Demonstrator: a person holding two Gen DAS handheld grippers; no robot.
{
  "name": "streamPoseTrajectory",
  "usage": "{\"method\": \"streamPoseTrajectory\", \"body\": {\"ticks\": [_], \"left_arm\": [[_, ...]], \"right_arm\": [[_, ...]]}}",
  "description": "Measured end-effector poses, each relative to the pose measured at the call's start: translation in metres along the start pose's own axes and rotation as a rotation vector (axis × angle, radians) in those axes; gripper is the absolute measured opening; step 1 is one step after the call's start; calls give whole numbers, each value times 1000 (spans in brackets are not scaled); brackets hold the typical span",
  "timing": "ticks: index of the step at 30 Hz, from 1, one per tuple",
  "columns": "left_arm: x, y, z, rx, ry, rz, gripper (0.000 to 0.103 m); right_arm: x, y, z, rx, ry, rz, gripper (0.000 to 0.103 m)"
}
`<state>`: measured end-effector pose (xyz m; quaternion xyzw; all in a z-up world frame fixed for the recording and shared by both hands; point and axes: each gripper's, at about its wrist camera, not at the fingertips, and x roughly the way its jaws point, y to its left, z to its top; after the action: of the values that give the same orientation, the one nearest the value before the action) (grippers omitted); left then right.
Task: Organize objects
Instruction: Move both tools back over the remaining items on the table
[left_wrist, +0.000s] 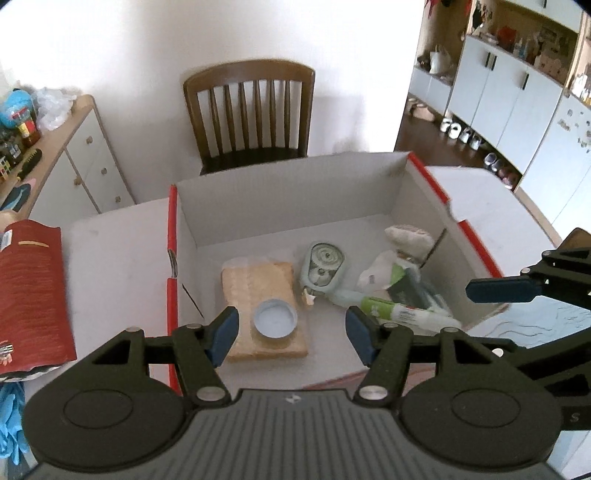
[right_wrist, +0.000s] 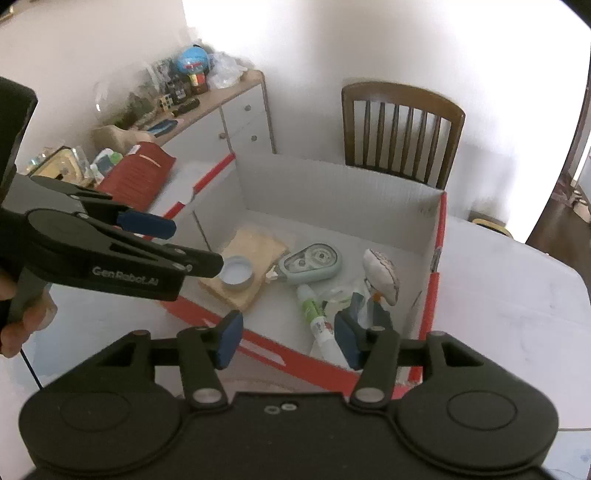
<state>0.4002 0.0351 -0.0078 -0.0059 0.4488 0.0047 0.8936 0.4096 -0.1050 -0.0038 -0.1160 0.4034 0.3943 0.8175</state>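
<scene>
The cardboard box (left_wrist: 295, 192) stands open on the white tabletop (left_wrist: 114, 258); its outer walls are red, its inner walls white. All sorted items lie on the box floor.

Contents of the box:
- A tan sponge (left_wrist: 258, 291) lies flat in the left half of the floor.
- A round light-blue lid (left_wrist: 275, 319) rests open side up on the near part of the sponge.
- A pale green correction tape dispenser (left_wrist: 323, 267) lies just right of the sponge, near the middle of the floor.
- A white and green tube (left_wrist: 391, 310) lies on its side to the right of the dispenser, among crumpled wrappers.
- A small patterned pouch (left_wrist: 408, 236) sits near the right wall, beyond the tube.

Left gripper (left_wrist: 291, 328): the fingers are spread, with nothing between them. In the left wrist view the lid and the sponge show in the gap, below the fingers and apart from the blue pads. A hand (right_wrist: 22, 317) holds its handle.

Right gripper (right_wrist: 288, 341): the fingers are spread and hold nothing. In the right wrist view they hover over the near wall of the box, with the tube just beside the right pad; contact cannot be determined.

Outside the box, a red bag (left_wrist: 31, 295) lies on the tabletop to the left. A wooden chair (left_wrist: 251, 110) stands behind the tabletop against the wall.
</scene>
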Motion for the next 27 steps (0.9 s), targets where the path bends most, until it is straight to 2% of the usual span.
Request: {"method": "streamPoseTrajectory", "body": {"ticks": [11, 14, 25, 27], "left_arm": [[-54, -17, -30, -15, -70, -30, 63], [-66, -21, -42, -16, -84, -34, 67], [-94, -27, -88, -45, -116, -55, 67], [-96, -28, -96, -45, -122, -60, 71]], "right_arm": [[-41, 4, -22, -15, -48, 25, 62], [-49, 5, -30, -12, -58, 32, 64], [-67, 9, -69, 31, -67, 25, 75], [-68, 11, -77, 31, -63, 10, 79]]}}
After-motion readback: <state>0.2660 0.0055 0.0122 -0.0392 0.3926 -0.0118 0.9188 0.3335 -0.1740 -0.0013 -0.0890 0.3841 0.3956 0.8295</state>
